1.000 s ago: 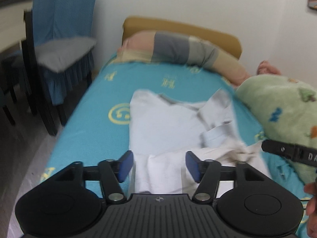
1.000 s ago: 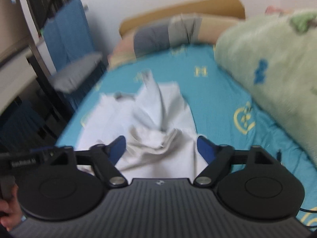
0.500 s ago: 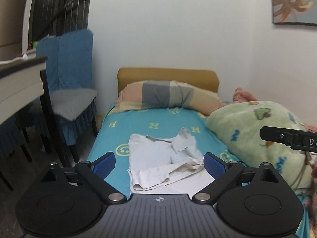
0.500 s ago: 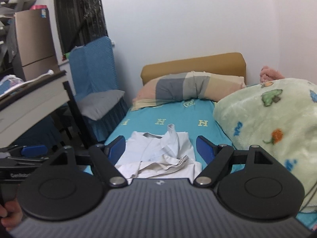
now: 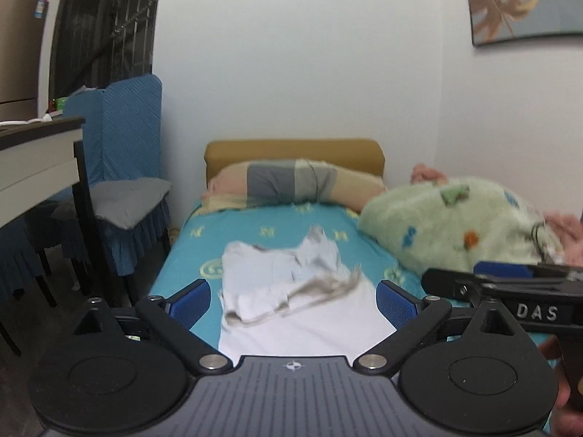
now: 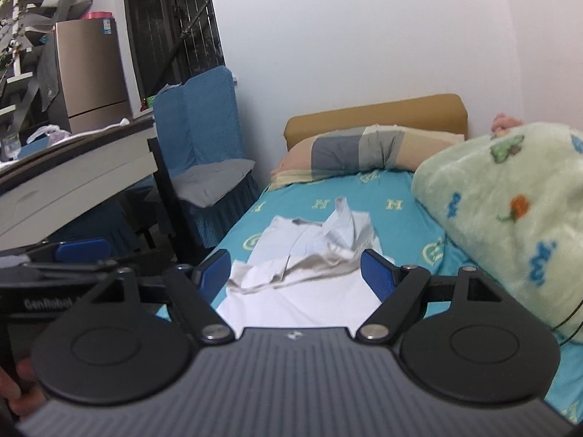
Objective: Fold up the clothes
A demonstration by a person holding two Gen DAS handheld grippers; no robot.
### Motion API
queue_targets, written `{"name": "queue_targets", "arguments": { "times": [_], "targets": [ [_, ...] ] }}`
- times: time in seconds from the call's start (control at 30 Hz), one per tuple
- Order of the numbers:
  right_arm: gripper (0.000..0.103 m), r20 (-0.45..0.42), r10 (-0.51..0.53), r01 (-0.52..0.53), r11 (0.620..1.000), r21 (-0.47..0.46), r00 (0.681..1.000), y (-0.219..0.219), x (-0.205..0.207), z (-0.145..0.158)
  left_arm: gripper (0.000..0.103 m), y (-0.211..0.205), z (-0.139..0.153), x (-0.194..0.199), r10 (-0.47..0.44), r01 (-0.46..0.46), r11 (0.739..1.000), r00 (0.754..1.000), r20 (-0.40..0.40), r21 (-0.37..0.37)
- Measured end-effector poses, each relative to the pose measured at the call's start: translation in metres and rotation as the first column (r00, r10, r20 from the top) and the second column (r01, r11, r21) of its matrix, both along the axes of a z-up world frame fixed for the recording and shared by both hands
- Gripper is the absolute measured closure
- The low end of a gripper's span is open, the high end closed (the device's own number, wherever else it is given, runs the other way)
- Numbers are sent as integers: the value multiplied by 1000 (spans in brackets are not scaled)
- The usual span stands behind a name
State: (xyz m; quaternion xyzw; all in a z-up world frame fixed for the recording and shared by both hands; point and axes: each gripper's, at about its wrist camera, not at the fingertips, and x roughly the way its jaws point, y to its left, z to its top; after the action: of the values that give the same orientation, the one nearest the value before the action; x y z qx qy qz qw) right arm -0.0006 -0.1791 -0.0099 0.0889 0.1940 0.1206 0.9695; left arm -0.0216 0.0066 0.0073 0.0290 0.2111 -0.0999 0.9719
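A white shirt (image 5: 291, 291) lies on the turquoise bed sheet (image 5: 262, 227), its lower part flat and its upper part crumpled in a loose fold, with one corner sticking up. In the right wrist view the shirt (image 6: 309, 266) looks the same. My left gripper (image 5: 293, 300) hangs above the bed's near end, jaws wide open, with nothing between its blue pads. My right gripper (image 6: 296, 271) is also open and empty, held back from the cloth. Each gripper shows at the edge of the other's view.
A striped pillow (image 5: 291, 182) rests against the tan headboard (image 5: 295, 149). A bulky green blanket (image 5: 455, 225) fills the bed's right side. Left of the bed stand a blue-covered chair (image 5: 124, 182) with a grey cushion and a desk (image 5: 32, 167).
Both grippers drew back from the shirt and rose, so the whole bed now shows. The left jaws opened wider. The shirt stays on the sheet in a loose fold.
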Motion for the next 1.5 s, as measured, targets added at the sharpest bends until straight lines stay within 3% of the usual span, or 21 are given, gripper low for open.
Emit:
{"name": "queue_targets", "arguments": {
  "times": [0.37,0.47,0.63,0.73,0.87,0.93,0.97,1.07,1.17,1.23,1.3,1.4,1.47,1.5],
  "targets": [
    [23,-26,-69,70,998,10,997,-17,6,-23,3,15,-12,20,58,-65,994,994,-91,-83],
    [23,-38,-64,64,998,13,997,-17,8,-26,3,15,-17,25,54,-66,994,989,-136,-90],
    [23,-124,-64,77,992,102,990,-27,14,-38,3,22,-31,40,53,-94,984,964,-259,-148],
    [23,-216,-62,102,978,180,974,-36,21,-51,3,29,-48,58,43,-130,971,922,-385,-203],
    [23,-382,-12,150,931,333,924,-50,30,-82,4,41,-81,86,7,-206,938,817,-577,-280],
    [22,-459,36,193,876,443,888,-57,34,-102,5,45,-96,97,-23,-237,919,765,-644,-315],
    [21,-493,64,220,840,496,868,-61,35,-113,5,47,-101,99,-42,-246,909,750,-660,-337],
    [22,-584,167,360,645,674,794,-73,38,-156,5,49,-111,99,-70,-272,884,726,-684,-379],
    [31,-640,166,442,593,673,751,-74,41,-177,5,51,-123,103,-110,-318,841,691,-715,-437],
    [34,-653,132,476,580,661,746,-74,45,-183,5,54,-132,109,-123,-365,806,666,-736,-465],
    [44,-650,79,493,585,644,755,-76,54,-185,5,57,-143,116,-134,-418,763,643,-754,-492],
    [68,-654,40,504,603,619,755,-75,65,-186,5,55,-160,127,-179,-476,696,610,-772,-538],
    [92,-649,29,492,626,605,760,-72,70,-184,5,48,-167,131,-201,-482,682,600,-774,-551],
    [92,-629,29,473,632,614,777,-71,70,-179,5,44,-168,133,-211,-477,681,598,-773,-555]
  ]
}}
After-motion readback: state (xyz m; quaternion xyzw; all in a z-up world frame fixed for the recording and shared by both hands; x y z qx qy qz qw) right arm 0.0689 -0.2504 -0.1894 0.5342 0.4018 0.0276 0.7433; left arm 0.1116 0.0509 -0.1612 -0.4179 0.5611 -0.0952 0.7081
